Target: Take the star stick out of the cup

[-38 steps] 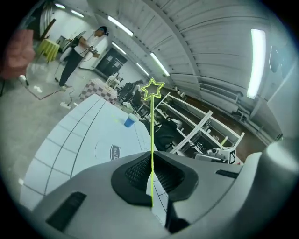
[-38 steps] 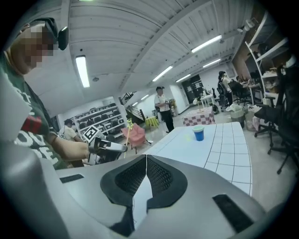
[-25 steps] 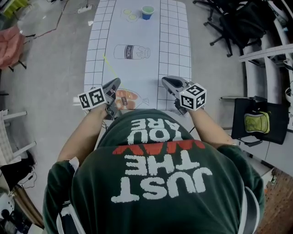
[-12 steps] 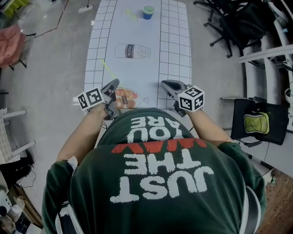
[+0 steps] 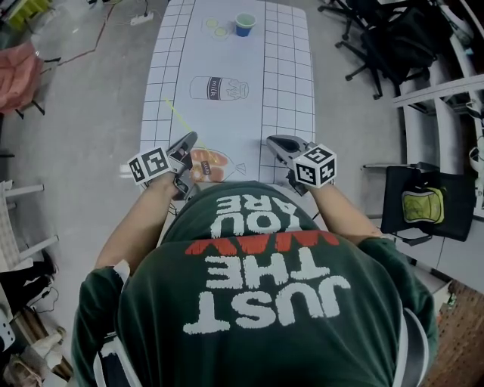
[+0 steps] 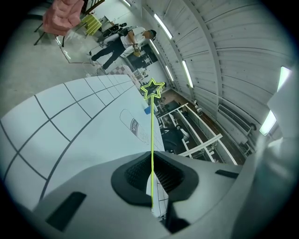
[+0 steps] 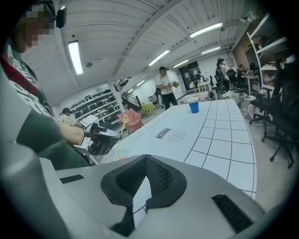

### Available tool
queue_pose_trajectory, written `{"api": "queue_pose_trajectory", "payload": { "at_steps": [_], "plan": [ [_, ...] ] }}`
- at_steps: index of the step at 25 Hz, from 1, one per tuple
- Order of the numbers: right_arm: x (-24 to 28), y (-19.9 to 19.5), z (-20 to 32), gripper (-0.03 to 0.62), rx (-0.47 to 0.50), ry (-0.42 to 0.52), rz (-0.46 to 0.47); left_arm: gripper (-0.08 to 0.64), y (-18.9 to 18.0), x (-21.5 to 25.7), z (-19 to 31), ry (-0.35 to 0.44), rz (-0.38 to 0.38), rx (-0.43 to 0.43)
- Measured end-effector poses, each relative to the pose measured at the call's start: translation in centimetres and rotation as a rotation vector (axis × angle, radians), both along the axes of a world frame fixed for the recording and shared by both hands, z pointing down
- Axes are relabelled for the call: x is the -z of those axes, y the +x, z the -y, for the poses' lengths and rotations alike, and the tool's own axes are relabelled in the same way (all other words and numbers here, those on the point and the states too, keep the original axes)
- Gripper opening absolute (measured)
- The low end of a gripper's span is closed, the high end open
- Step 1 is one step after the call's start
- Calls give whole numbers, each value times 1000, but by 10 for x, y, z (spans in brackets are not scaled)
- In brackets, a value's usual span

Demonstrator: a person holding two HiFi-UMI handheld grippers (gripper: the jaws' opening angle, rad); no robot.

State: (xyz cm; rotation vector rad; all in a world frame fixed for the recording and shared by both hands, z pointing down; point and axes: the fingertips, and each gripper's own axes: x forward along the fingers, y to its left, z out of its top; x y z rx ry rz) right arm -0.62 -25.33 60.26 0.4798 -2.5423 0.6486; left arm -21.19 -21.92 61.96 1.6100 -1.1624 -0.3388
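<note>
My left gripper (image 5: 187, 140) is shut on the thin yellow-green star stick (image 5: 177, 116) at the table's near end. The stick slants away to the left of the gripper. In the left gripper view the stick (image 6: 151, 149) rises straight from between the jaws (image 6: 152, 186) to its star (image 6: 153, 87). The blue cup (image 5: 244, 23) stands far off at the table's far end, also seen small (image 6: 147, 110). My right gripper (image 5: 274, 140) hovers at the near right, shut with nothing in it (image 7: 140, 186). From there I see the left gripper (image 7: 100, 137) and the stick (image 7: 122, 126).
The white gridded table (image 5: 287, 68) bears a printed milk bottle (image 5: 218, 87) and a printed food plate (image 5: 209, 164). Two small green discs (image 5: 215, 26) lie beside the cup. Black chairs (image 5: 393, 45) stand to the right, and people stand beyond the table (image 7: 166, 86).
Almost nothing: both grippers stay at the near end, and the stick's far end has swung slightly to the left.
</note>
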Motion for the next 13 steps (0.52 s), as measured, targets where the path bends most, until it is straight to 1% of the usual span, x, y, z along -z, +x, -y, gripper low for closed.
{"api": "queue_pose_trajectory", "payload": {
  "at_steps": [13],
  "plan": [
    [3,0,0,31,8,17,2,21,2,2,-2,6,-4,3]
  ]
}}
